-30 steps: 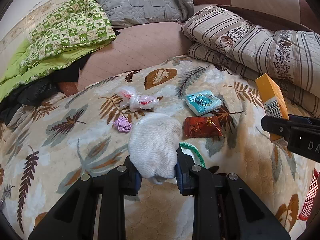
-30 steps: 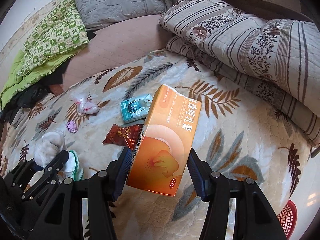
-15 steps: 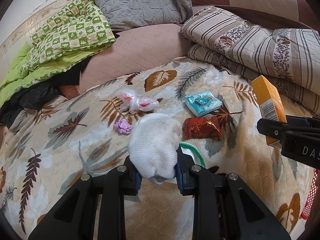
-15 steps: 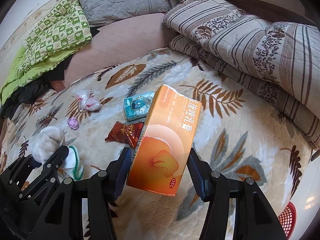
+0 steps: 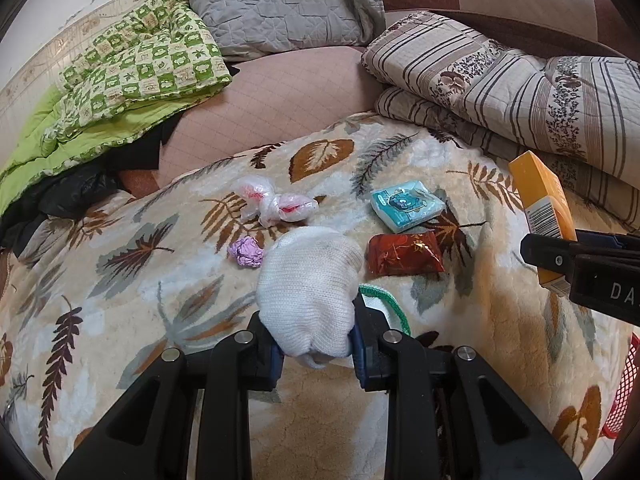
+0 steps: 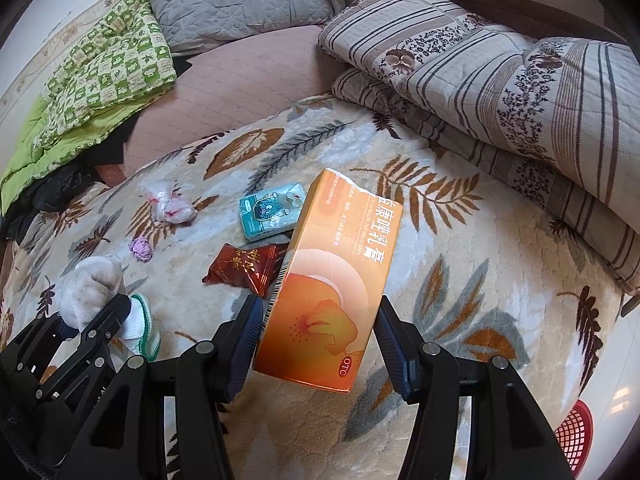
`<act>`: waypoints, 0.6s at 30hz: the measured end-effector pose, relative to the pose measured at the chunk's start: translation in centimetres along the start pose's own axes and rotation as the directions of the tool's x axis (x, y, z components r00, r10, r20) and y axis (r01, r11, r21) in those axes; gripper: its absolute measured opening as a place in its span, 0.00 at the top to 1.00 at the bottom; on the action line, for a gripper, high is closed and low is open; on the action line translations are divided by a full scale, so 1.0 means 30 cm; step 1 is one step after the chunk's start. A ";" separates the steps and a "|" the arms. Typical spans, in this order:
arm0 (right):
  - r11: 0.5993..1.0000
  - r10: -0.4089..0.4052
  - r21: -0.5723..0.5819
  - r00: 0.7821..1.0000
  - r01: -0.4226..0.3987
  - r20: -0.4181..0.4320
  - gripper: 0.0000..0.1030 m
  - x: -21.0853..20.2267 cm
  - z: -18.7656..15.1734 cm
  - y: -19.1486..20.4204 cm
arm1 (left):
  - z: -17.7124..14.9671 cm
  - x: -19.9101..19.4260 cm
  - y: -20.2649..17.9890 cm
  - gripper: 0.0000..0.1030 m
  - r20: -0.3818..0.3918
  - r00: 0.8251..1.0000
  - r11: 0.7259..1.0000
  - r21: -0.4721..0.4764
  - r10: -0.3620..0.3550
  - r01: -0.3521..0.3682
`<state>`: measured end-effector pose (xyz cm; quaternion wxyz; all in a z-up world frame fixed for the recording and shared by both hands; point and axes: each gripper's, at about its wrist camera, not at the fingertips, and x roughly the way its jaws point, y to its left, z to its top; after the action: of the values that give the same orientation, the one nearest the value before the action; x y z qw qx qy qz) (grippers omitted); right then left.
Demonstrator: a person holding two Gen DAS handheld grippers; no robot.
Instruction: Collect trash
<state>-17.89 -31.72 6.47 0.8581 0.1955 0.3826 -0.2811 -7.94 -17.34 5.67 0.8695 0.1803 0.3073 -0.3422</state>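
Note:
My left gripper (image 5: 316, 344) is shut on a white knitted sock (image 5: 310, 284) with a green cuff, held above the leaf-patterned blanket (image 5: 120, 300). My right gripper (image 6: 318, 334) is shut on an orange carton (image 6: 330, 284), which also shows as the orange carton (image 5: 544, 208) at the right edge of the left wrist view. On the blanket lie a red snack wrapper (image 5: 404, 254), a teal tissue pack (image 5: 406, 204), a knotted clear plastic bag (image 5: 276, 204) and a small purple paper ball (image 5: 246, 251). In the right wrist view the sock (image 6: 94, 292) and left gripper sit at lower left.
A red mesh basket (image 6: 574, 436) sits at the lower right, off the blanket's edge. Folded striped quilts (image 5: 520, 80) are stacked at the right, a green checked quilt (image 5: 132, 68) at the left and a grey pillow (image 5: 276, 4) at the back.

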 end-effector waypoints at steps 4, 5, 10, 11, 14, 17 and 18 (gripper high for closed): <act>1.000 0.002 0.004 1.000 -0.002 -0.001 0.41 -0.002 -0.001 -0.002 | -0.002 0.003 0.002 0.75 0.000 1.000 1.000 0.001 0.001 -0.001; 1.000 0.001 0.003 1.000 -0.001 0.000 0.41 -0.002 -0.001 -0.002 | -0.002 0.003 0.002 0.75 0.000 1.000 1.000 0.001 0.002 -0.002; 1.000 0.001 0.002 1.000 -0.001 0.002 0.41 -0.004 -0.003 0.003 | -0.002 0.003 0.001 0.75 0.000 1.000 1.000 0.001 0.002 -0.002; 1.000 0.002 0.002 1.000 -0.002 0.001 0.41 -0.003 -0.003 0.002 | -0.002 0.003 0.000 0.75 0.000 1.000 1.000 0.001 0.003 -0.003; 1.000 0.003 0.001 1.000 -0.003 0.001 0.41 -0.004 -0.003 0.003 | -0.002 0.002 0.000 0.75 0.001 1.000 1.000 0.003 0.004 -0.004; 1.000 0.003 0.001 1.000 -0.003 0.002 0.41 -0.004 -0.003 0.004 | 0.001 -0.001 -0.001 0.75 0.004 1.000 1.000 0.006 0.005 -0.005; 1.000 0.003 0.000 1.000 -0.003 0.002 0.41 -0.004 -0.003 0.004 | 0.001 -0.001 -0.002 0.75 0.003 1.000 1.000 0.006 0.005 -0.006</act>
<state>-17.92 -31.54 6.51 0.8588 0.1960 0.3815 -0.2801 -7.99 -17.39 5.71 0.8704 0.1830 0.3043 -0.3410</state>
